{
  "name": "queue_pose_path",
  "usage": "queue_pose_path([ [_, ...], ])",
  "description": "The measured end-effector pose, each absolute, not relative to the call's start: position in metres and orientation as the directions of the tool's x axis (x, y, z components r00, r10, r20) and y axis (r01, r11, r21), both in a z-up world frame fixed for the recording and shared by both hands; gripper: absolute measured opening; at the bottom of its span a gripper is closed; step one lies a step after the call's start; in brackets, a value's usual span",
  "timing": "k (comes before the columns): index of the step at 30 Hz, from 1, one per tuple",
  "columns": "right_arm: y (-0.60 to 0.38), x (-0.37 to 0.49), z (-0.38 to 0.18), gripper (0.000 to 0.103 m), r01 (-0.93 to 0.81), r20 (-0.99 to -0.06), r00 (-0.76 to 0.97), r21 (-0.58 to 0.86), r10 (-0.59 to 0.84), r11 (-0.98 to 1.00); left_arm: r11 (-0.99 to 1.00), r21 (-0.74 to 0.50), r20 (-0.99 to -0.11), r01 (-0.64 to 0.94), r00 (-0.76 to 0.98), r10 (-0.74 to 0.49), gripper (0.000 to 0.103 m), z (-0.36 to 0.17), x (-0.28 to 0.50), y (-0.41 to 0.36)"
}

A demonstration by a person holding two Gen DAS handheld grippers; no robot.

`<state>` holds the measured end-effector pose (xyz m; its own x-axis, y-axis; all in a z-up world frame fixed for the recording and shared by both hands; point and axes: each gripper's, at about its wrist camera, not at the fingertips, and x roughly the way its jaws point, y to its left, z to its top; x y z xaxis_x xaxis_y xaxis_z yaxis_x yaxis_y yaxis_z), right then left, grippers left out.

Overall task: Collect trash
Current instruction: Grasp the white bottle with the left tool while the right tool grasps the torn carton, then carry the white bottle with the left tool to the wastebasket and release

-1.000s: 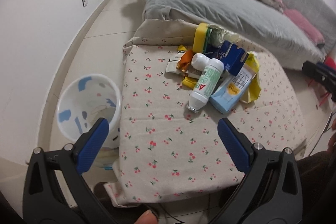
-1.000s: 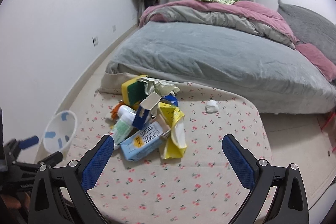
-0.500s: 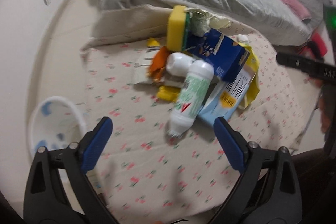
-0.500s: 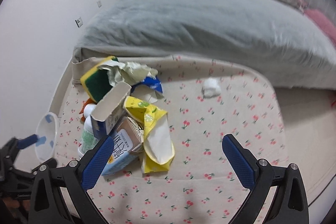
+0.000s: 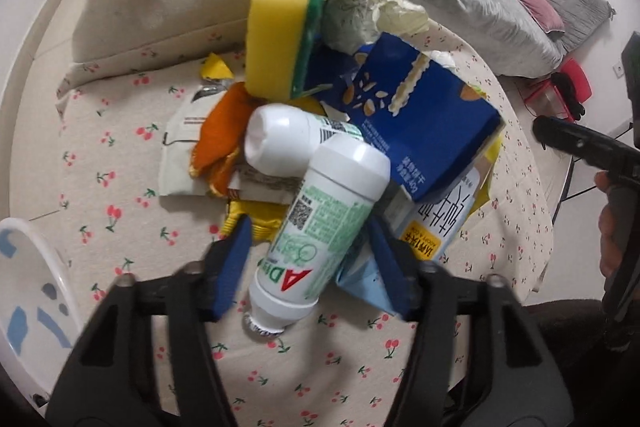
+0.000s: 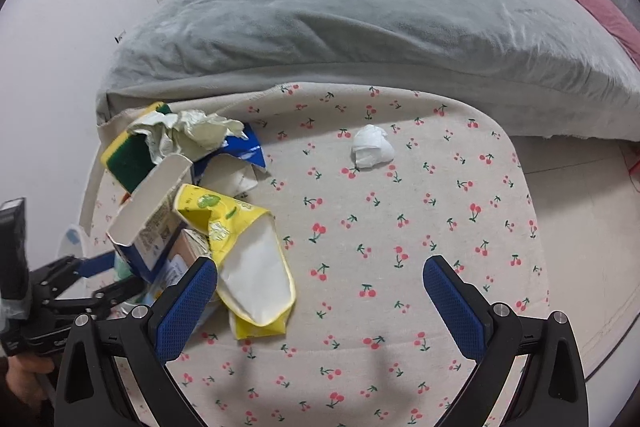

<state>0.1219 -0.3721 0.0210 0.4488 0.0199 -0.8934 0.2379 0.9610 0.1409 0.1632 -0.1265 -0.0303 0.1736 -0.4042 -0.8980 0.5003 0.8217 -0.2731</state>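
Trash lies heaped on a cherry-print tablecloth [image 5: 132, 243]: a white bottle [image 5: 320, 227] rests atop cartons and wrappers. Left gripper [image 5: 308, 255] jaws are closing around the bottle, not yet pressing. Right gripper [image 6: 320, 283] jaws stand spread over a yellow pouch's [image 6: 248, 259] edge. A white bin [image 5: 28, 291] beside the table looks empty.

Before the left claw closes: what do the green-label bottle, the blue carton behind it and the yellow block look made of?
Green-label bottle: apparently smooth white plastic, glossy, with a printed label wrapped around it. Blue carton: probably coated paperboard; its torn top edge shows a pale fibrous core. Yellow block: likely foam sponge, matte and porous, with a green scouring layer on one face. The left claw is closing around the bottle.
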Motion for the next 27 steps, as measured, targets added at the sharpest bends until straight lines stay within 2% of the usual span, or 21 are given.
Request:
queue_pose_path([
  [4,-0.367,0.124,0.031,0.103,0.246,-0.873,0.483,0.219,0.077,0.944,0.823,-0.291,-0.889,0.488,0.181,-0.421,0.044,-0.021,0.163,-0.12],
  [6,-0.359,0.125,0.037,0.097,0.232,-0.859,0.497,0.265,0.12,0.936,0.822,-0.308,-0.877,0.479,0.191,-0.44,0.042,-0.015,0.162,-0.116],
  [10,-0.336,0.127,0.052,0.094,0.169,-0.828,0.529,0.315,0.184,0.934,0.842,-0.307,-0.861,0.444,0.247,-0.444,0.04,-0.001,0.16,-0.094],
  [14,-0.31,0.133,0.054,0.085,0.114,-0.819,0.519,0.348,0.243,0.931,0.864,-0.327,-0.847,0.383,0.286,-0.448,0.039,0.003,0.163,-0.067],
  [18,-0.292,0.143,0.044,0.072,0.079,-0.82,0.481,0.391,0.309,0.917,0.873,-0.338,-0.834,0.351,0.318,-0.45,0.039,0.009,0.163,-0.045],
  [22,-0.279,0.154,0.037,0.062,0.071,-0.835,0.464,0.367,0.295,0.928,0.879,-0.343,-0.83,0.332,0.331,-0.449,0.039,0.009,0.159,-0.032],
  [25,-0.274,0.161,0.028,0.051,0.075,-0.847,0.448,0.355,0.286,0.932,0.881,-0.342,-0.83,0.326,0.336,-0.446,0.039,0.01,0.157,-0.026],
  [27,-0.273,0.163,0.023,0.038,0.074,-0.853,0.434,0.353,0.289,0.933,0.882,-0.345,-0.828,0.322,0.339,-0.448,0.039,0.012,0.155,-0.023],
])
